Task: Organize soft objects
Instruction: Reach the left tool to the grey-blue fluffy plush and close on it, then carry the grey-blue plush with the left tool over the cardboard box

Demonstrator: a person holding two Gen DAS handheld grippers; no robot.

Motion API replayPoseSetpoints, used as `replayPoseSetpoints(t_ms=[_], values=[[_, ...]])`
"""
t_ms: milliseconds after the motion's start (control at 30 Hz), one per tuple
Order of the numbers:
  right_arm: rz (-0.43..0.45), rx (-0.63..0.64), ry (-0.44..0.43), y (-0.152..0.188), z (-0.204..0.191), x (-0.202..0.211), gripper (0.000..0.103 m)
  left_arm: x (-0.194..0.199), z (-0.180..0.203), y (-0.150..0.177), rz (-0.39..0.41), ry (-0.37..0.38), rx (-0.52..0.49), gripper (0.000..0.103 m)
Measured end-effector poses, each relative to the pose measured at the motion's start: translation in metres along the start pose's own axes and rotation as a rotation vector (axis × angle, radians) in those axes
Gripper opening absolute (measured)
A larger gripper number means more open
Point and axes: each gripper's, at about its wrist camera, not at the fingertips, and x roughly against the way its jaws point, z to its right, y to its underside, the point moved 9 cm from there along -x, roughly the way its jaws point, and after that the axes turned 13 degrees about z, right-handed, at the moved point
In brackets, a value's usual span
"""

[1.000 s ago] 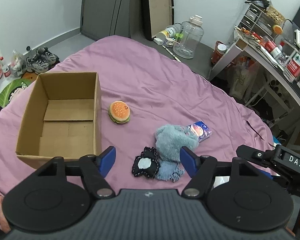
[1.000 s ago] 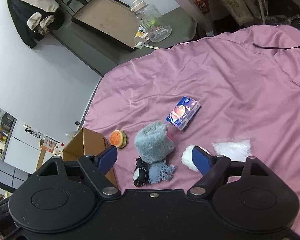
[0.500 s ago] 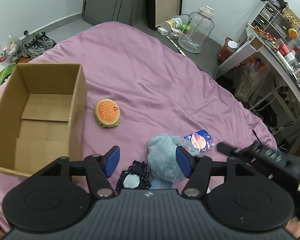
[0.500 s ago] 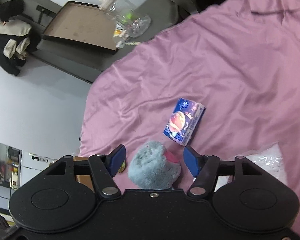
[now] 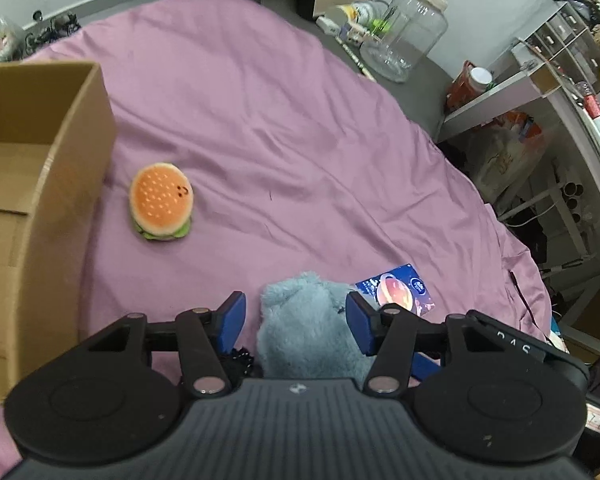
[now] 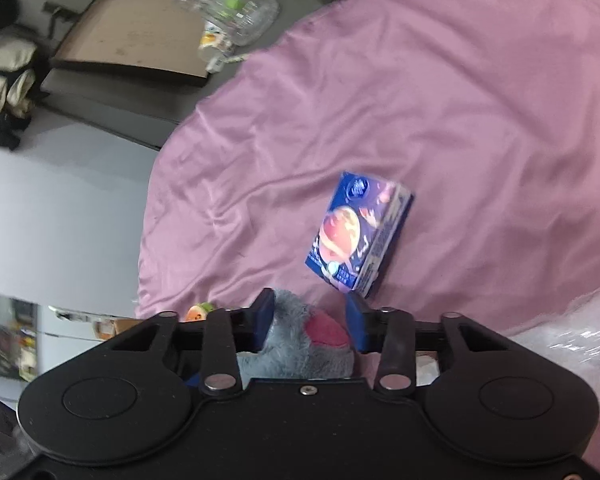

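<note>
On the left stands the open cardboard box, with the burger toy just beside it on the purple bed cover. Next comes the fluffy grey-blue toy. The left gripper has it between its spread fingers, which are closing. The right gripper is closing on the same toy's pink patch (not pinching yet, I think). To do this well, both should squeeze deep into the fluff, clear of the blue carton nearby.
</note>
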Motion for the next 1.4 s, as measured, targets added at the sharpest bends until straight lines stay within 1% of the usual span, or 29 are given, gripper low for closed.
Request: replayPoseSetpoints(t_ms=[100, 233, 300, 333, 367, 400, 433, 467, 533, 567, 667, 733, 900, 933, 1167, 1400], values=[[-0.01, -0.044, -0.007, 0.001, 0.006, -0.004, 0.036, -0.009, -0.001, 0.004, -0.016, -0.005, 0.009, 0.054], [-0.018, -0.053, -0.015, 0.004, 0.005, -0.003, 0.036, -0.015, -0.005, 0.009, -0.028, -0.018, 0.037, 0.053], [-0.019, -0.048, -0.027, 0.007, 0.002, 0.0, 0.036, -0.017, -0.007, 0.012, -0.037, -0.016, 0.055, 0.046], [-0.018, -0.039, -0.026, 0.009, 0.001, 0.001, 0.035, -0.017, -0.007, 0.014, -0.039, -0.008, 0.069, 0.045], [-0.017, -0.029, -0.02, 0.012, 0.001, 0.002, 0.034, -0.016, -0.006, 0.015, -0.038, -0.001, 0.077, 0.04], [-0.014, -0.023, -0.015, 0.013, 0.001, 0.002, 0.033, -0.016, -0.006, 0.016, -0.037, 0.002, 0.079, 0.033], [-0.011, -0.019, -0.01, 0.014, 0.001, 0.002, 0.033, -0.015, -0.004, 0.017, -0.036, 0.007, 0.077, 0.03], [-0.003, -0.019, -0.005, 0.014, 0.001, 0.003, 0.032, -0.013, -0.002, 0.017, -0.033, 0.009, 0.074, 0.027], [0.015, -0.014, 0.0, 0.014, 0.0, 0.007, 0.025, -0.01, 0.001, 0.017, -0.025, 0.003, 0.065, 0.024], [0.022, -0.008, 0.003, 0.014, -0.001, 0.009, 0.024, -0.008, 0.003, 0.017, -0.022, 0.001, 0.056, 0.023], [0.034, 0.021, 0.011, 0.016, -0.006, 0.012, 0.02, -0.001, 0.008, 0.014, -0.005, -0.012, 0.018, 0.021], [0.037, 0.026, 0.012, 0.017, -0.01, 0.015, 0.018, 0.004, 0.009, 0.012, -0.008, -0.015, 0.0, 0.02], [0.071, 0.056, -0.041, 0.02, -0.033, 0.036, 0.014, 0.031, 0.01, -0.004, 0.033, 0.022, -0.022, 0.018], [0.082, 0.065, -0.055, 0.022, -0.039, 0.042, 0.012, 0.037, 0.01, -0.007, 0.043, 0.031, -0.028, 0.018], [0.145, 0.148, -0.111, 0.037, -0.079, 0.076, 0.011, 0.082, 0.005, -0.029, 0.112, 0.092, -0.047, 0.017], [0.177, 0.218, -0.155, 0.063, -0.113, 0.099, 0.01, 0.122, -0.007, -0.044, 0.169, 0.119, -0.084, 0.016]])
